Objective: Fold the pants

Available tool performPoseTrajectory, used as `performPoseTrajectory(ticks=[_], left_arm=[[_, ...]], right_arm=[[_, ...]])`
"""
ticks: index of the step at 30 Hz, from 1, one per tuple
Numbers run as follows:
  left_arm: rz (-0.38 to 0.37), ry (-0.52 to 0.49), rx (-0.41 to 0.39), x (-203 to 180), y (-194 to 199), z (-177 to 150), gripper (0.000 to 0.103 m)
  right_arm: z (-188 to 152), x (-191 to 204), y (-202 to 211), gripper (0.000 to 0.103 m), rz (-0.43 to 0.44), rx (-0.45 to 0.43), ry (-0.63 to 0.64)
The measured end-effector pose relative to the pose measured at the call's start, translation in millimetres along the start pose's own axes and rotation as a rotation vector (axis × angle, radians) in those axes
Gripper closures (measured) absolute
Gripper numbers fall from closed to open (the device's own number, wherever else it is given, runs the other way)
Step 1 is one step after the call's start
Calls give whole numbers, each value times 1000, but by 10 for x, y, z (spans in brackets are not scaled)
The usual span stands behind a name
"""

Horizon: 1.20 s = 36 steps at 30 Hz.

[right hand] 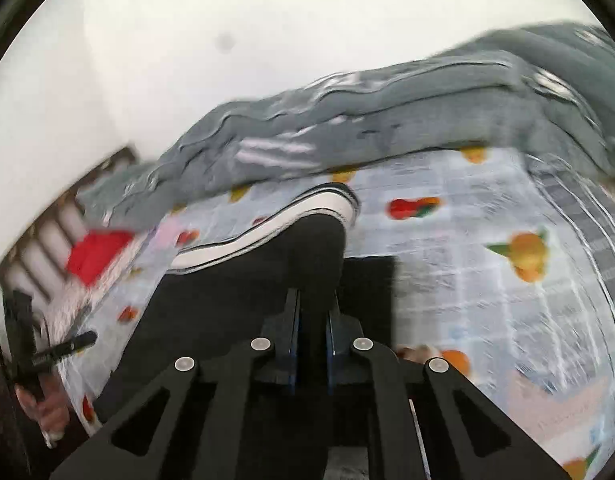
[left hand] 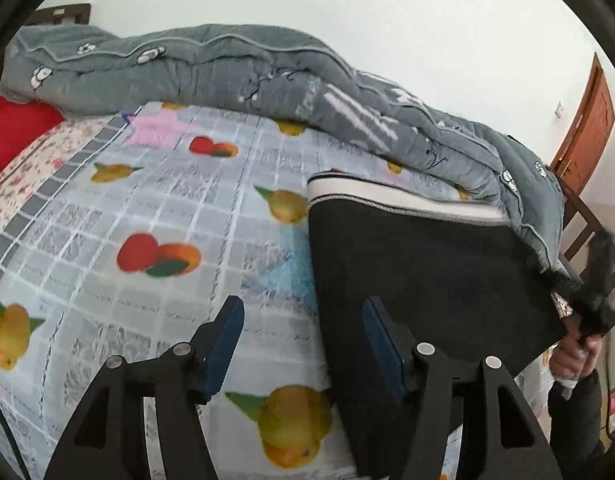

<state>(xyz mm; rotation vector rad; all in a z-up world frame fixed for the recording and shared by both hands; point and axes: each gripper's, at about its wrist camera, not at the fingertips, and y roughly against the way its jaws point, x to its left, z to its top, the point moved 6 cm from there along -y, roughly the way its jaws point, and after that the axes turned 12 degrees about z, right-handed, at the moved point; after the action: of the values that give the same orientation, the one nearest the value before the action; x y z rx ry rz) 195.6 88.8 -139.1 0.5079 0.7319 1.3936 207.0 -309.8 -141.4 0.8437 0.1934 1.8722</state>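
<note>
Right gripper (right hand: 312, 320) sits lowest in its frame, clamped on a raised fold of the black pants (right hand: 267, 280) (prob to carry that edge over). Left gripper (left hand: 303, 340) hangs apart w/ nothing between, beside the pants (left hand: 427, 272), which lie folded at right on the bed (left hand: 147, 208).

Left tongs (left hand: 303, 344): black linkage arms, silver round rivets, blue pads. Right tongs (right hand: 312, 330): same build. Person's sleeve (left hand: 575, 404): dark.
</note>
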Motion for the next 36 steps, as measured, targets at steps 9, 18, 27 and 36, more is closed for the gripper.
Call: performPoseTrajectory(ticks=[9,18,27,36], left_arm=[[9,-74,-41,-472,-191,217,43],[51,-170,-71,-1120,-739,702,43],[188,-216,-1,-1249,-1454,547,36],[213,-231,-9,-1254,-1485,542,33]], right_arm=[[57,-151,102,64,-208,34,80],[471,301,-678,63,-217,49,253],[146,-219,-1091,63,-256,123,127],[137,-172,-1150,63,-303,119,171]])
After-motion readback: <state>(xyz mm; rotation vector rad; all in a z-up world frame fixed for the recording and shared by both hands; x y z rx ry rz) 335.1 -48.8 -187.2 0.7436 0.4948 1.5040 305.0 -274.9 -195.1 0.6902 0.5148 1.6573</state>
